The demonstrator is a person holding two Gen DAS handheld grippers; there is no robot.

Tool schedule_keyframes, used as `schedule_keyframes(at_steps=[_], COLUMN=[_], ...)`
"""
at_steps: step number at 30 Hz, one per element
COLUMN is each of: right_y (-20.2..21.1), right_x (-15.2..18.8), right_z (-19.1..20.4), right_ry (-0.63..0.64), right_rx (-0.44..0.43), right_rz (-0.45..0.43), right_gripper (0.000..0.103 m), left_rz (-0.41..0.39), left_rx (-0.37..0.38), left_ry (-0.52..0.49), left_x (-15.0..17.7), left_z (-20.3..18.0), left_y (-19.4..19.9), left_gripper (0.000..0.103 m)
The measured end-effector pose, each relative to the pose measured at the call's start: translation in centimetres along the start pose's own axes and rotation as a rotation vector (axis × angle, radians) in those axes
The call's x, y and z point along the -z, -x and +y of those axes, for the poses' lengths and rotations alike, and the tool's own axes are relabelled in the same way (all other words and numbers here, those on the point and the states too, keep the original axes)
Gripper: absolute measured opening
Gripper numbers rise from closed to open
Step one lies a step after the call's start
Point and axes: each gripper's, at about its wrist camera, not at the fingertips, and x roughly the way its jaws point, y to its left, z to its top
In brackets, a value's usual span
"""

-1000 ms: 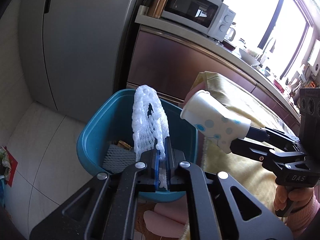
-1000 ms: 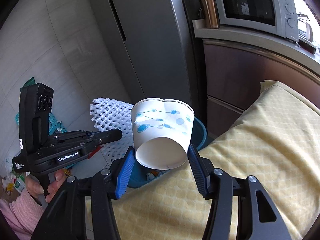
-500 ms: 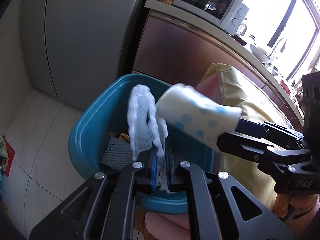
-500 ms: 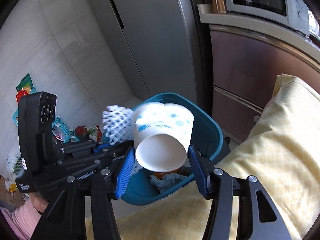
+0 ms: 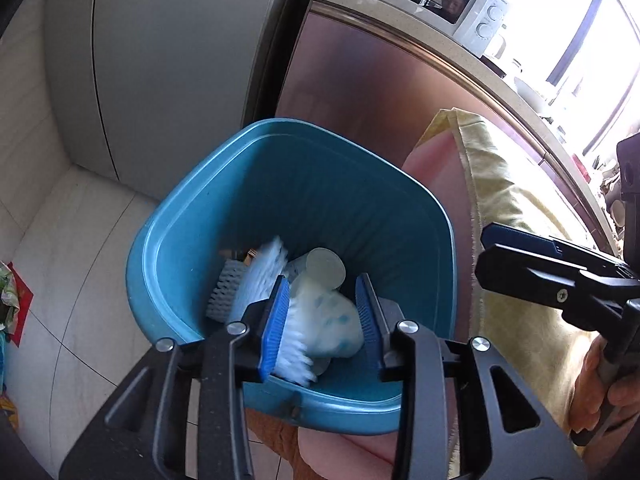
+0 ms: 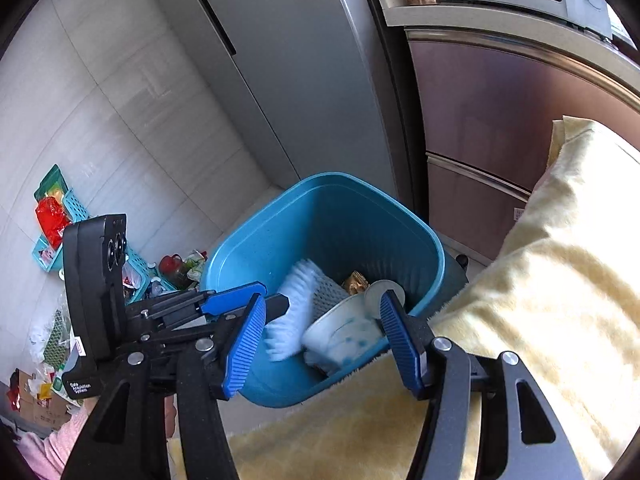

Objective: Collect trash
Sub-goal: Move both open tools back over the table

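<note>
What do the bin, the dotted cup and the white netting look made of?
Bin: moulded plastic, teal, slightly glossy, ribbed inner wall. Cup: probably thin paper, matte white with printed blue dots. Netting: likely soft foam mesh, white and open-celled, though blurred here.

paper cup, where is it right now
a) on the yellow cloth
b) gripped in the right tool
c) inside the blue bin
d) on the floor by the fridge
c: the paper cup lies tipped inside the blue bin beside the white foam net, free of both tools.

Glossy plastic bin (image 5: pixel 180 232); foam net (image 5: pixel 260 276); paper cup (image 6: pixel 340 336).
</note>
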Motion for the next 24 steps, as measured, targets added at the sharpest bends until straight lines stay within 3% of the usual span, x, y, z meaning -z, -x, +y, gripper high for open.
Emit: schedule_keyframes(at_steps=[7,13,18,24], right_y=[1.4,5.1,10.0,17.4], right_x=[0.8,2.7,4.9,9.2], right_z=[-0.6,-1.2,-2.8,-6.6], right_ry=[-0.001,0.008,-0.021,-0.106], right_rx=[-0.007,0.003,0.042,0.153], right_rz=[-0.023,-0.087,-0.176,-0.276], right_gripper=[0.057,0.057,0.057,0.057], left_rz=[-0.036,-0.102,-0.147,-0.140], left_rx=[0.000,0.030,0.114,0.249], left_ry=[-0.016,-0.096,-0.193,-0.340], left_x=[-0.1,0.2,0.9,2.4], left_z=[-0.8,-4.0,-8.2,-15.3], left_y=[1.3,3.9,6.1,7.1], left_gripper=[0.035,0.046,0.051,0.052])
